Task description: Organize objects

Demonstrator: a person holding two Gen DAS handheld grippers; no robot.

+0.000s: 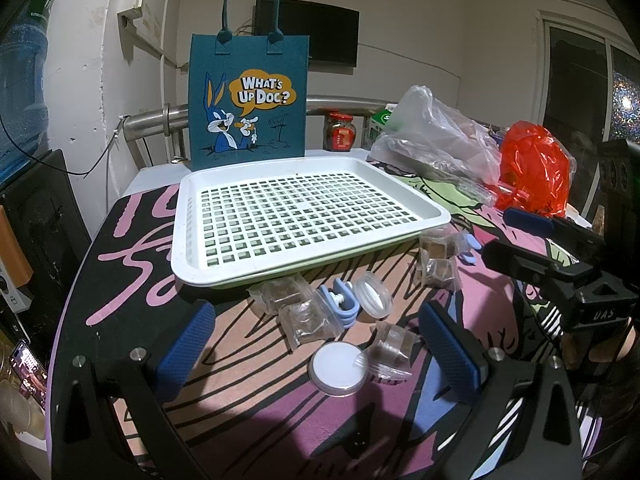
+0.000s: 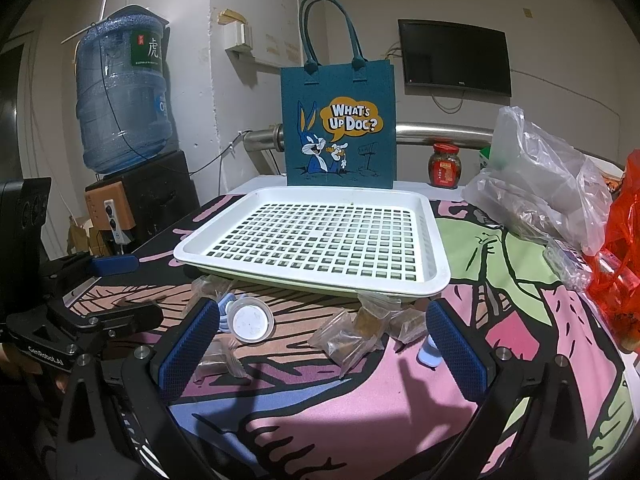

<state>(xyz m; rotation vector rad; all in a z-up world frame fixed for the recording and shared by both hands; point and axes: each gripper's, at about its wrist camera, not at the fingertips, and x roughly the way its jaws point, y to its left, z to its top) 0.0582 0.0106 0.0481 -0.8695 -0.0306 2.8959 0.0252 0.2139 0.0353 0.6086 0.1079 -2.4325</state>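
A: Hovering just short of the white grid tray (image 1: 304, 216), the left gripper (image 1: 320, 344) stands spread, a lidded round clear case (image 1: 338, 366) lying between its blue pads (image 1: 186, 344) untouched.

B: The right gripper (image 2: 320, 344) is spread too, over clear packets of brown cubes (image 2: 352, 340) at the tray's near edge.

A: Only the left view shows a second round case (image 1: 374, 296) and a pale blue clip (image 1: 340, 300) beside that edge.

B: Only the right view shows the whole blue water jug (image 2: 124, 96), left of the tray, and the wall screen (image 2: 456, 56) marked "TCL".

A: Behind the tray, the teal bag (image 1: 248, 100) reads "WHAT'S UP DOC?"

B: The left tool's frame (image 2: 48, 354) reads "GetRobot.AI". A red-capped jar (image 2: 445, 166) stands behind the tray.
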